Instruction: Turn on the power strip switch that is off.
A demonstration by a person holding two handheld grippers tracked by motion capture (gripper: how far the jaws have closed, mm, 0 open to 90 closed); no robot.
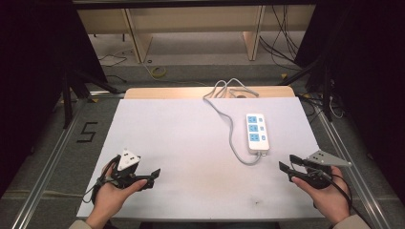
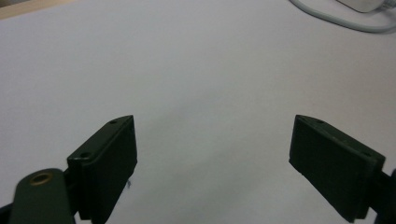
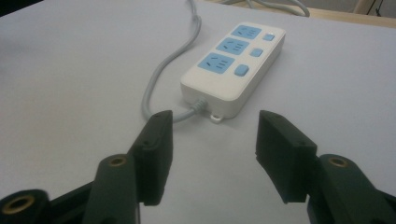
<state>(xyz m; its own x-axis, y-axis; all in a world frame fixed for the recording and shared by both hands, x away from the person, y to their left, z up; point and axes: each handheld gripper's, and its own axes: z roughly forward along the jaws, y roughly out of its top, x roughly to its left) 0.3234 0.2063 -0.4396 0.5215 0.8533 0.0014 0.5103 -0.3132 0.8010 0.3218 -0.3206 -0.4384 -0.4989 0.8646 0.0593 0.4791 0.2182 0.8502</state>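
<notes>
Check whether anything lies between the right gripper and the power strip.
Nothing visible does. The right gripper is open and empty, aimed at the near end of the power strip. Bare white table lies between them. The strip's grey cord curves off to the side, near one jaw but not across the gap.

The high view looks forward and down on the whole desk [image 1: 191, 143] from the person's side. Each gripper view sits low and close over the desk surface, looking along its own jaws. The right gripper view and the high view share the power strip [image 3: 233, 65].
</notes>
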